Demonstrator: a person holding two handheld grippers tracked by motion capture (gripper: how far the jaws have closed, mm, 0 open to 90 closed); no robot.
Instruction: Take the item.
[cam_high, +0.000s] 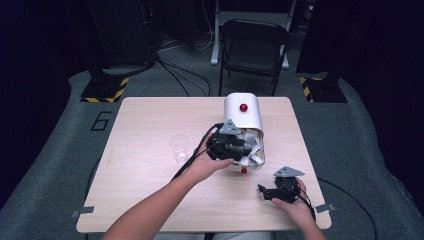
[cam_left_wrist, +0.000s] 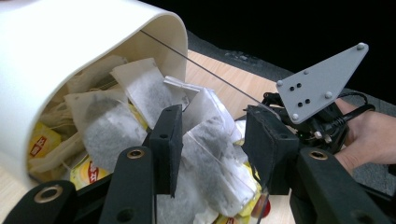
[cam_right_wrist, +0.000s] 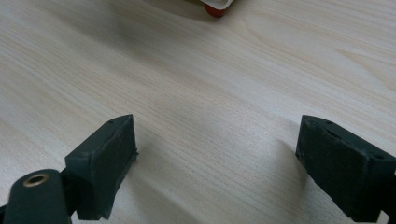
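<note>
Tea bag (cam_left_wrist: 212, 154) (clear-wrapped), between left hand-held gripper (cam_left_wrist: 212, 149) jaws

Wooden table (cam_high: 150, 200): pale grain, square with rounded corners, standing on grey carpet (cam_high: 50, 165). We note a grey tape tab at each near corner, left (cam_high: 82, 212) and right (cam_high: 322, 208). A "6" (cam_high: 101, 120) is marked on the carpet just left of the table. Beyond the far edge stands a dark folding chair (cam_high: 254, 47), unoccupied, facing the table. Two stand bases edged in yellow-black tape flank it, left (cam_high: 105, 90) and right (cam_high: 322, 89). Black cables (cam_high: 182, 75) run across the floor between them. The surroundings are dark.
</note>
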